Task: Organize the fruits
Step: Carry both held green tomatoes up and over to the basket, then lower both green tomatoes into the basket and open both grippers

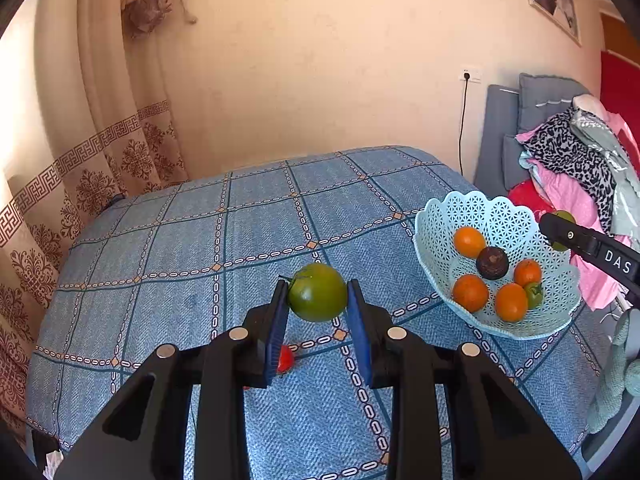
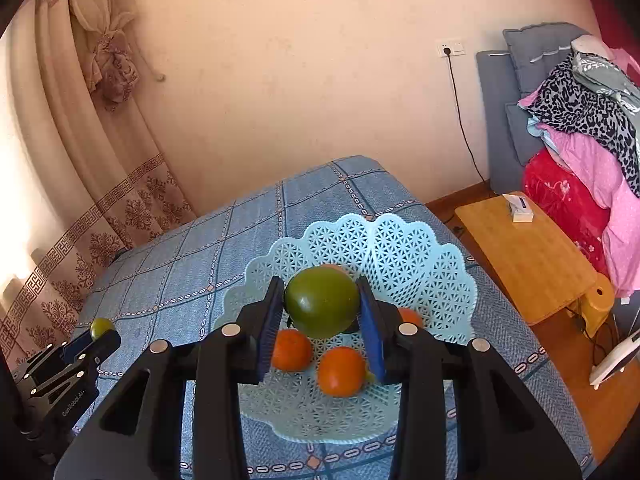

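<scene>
My left gripper (image 1: 318, 300) is shut on a green fruit (image 1: 317, 297), held above the blue checked tablecloth (image 1: 180, 264). Below it a small red fruit (image 1: 285, 359) lies on the cloth, half hidden by the left finger. My right gripper (image 2: 320, 308) is shut on a larger green fruit (image 2: 321, 301) and hangs over the pale blue lattice basket (image 2: 424, 264). Several oranges (image 2: 340, 370) lie in the basket (image 1: 500, 216), along with a dark brown fruit (image 1: 492, 263) and a small green one (image 1: 534, 294). The left gripper (image 2: 86, 342) shows at the lower left of the right wrist view.
A wooden side table (image 2: 524, 256) with a small white box (image 2: 520, 208) stands right of the table. Behind it a grey sofa (image 2: 500, 120) is piled with clothes (image 2: 580, 120). Patterned curtains (image 1: 80, 168) hang at the left. A cable runs down from a wall socket (image 2: 452, 49).
</scene>
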`<move>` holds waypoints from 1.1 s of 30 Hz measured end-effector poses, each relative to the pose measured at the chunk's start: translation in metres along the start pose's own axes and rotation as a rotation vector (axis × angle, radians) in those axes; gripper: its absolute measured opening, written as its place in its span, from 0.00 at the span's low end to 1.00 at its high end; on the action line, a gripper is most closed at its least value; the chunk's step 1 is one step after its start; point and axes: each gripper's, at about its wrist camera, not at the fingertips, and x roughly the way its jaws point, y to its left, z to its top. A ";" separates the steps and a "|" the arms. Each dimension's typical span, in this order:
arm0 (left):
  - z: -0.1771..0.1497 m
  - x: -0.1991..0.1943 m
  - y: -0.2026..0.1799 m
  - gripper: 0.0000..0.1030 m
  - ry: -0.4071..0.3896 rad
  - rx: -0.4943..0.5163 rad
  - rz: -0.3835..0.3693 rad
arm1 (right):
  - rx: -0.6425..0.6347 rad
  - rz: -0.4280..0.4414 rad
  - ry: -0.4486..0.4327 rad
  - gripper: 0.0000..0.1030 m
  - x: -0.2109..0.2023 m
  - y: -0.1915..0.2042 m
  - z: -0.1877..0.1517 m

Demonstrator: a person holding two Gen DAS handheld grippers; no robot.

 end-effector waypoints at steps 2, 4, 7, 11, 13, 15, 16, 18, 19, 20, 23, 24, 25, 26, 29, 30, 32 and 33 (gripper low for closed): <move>0.004 0.002 -0.008 0.29 0.001 0.010 -0.012 | 0.021 -0.015 0.004 0.36 0.003 -0.010 0.001; 0.008 0.005 -0.016 0.29 0.008 0.015 -0.031 | 0.032 -0.039 0.005 0.37 0.005 -0.019 0.002; 0.014 0.011 -0.027 0.29 0.014 0.026 -0.056 | 0.024 -0.084 -0.001 0.37 0.007 -0.025 0.002; 0.020 0.019 -0.040 0.29 0.025 0.037 -0.082 | 0.027 -0.100 -0.008 0.37 0.009 -0.031 0.003; 0.024 0.024 -0.046 0.29 0.034 0.042 -0.093 | 0.039 -0.100 -0.006 0.37 0.011 -0.035 0.004; 0.026 0.029 -0.052 0.29 0.041 0.046 -0.104 | 0.046 -0.105 -0.005 0.37 0.013 -0.039 0.003; 0.028 0.031 -0.054 0.29 0.044 0.050 -0.109 | 0.048 -0.107 -0.003 0.37 0.014 -0.040 0.003; 0.030 0.036 -0.059 0.29 0.050 0.058 -0.119 | 0.051 -0.106 0.005 0.37 0.017 -0.042 0.003; 0.031 0.039 -0.062 0.29 0.055 0.060 -0.125 | 0.051 -0.107 0.008 0.37 0.018 -0.042 0.003; 0.032 0.042 -0.064 0.29 0.060 0.060 -0.132 | 0.049 -0.108 0.009 0.37 0.020 -0.042 0.004; 0.036 0.051 -0.070 0.29 0.077 0.062 -0.152 | 0.040 -0.116 0.006 0.37 0.022 -0.042 0.005; 0.037 0.054 -0.072 0.29 0.082 0.063 -0.157 | 0.043 -0.115 0.007 0.38 0.023 -0.043 0.005; 0.039 0.057 -0.074 0.29 0.087 0.066 -0.163 | 0.049 -0.113 0.010 0.38 0.024 -0.043 0.005; 0.040 0.059 -0.077 0.29 0.091 0.069 -0.169 | 0.055 -0.112 0.010 0.38 0.024 -0.045 0.006; 0.044 0.065 -0.083 0.29 0.100 0.074 -0.182 | 0.065 -0.106 -0.003 0.52 0.023 -0.046 0.007; 0.045 0.067 -0.084 0.29 0.105 0.074 -0.187 | 0.062 -0.108 -0.009 0.57 0.021 -0.046 0.007; 0.047 0.071 -0.085 0.33 0.114 0.070 -0.193 | 0.061 -0.109 -0.015 0.57 0.020 -0.045 0.008; 0.047 0.071 -0.085 0.37 0.118 0.065 -0.194 | 0.067 -0.107 -0.018 0.57 0.019 -0.045 0.009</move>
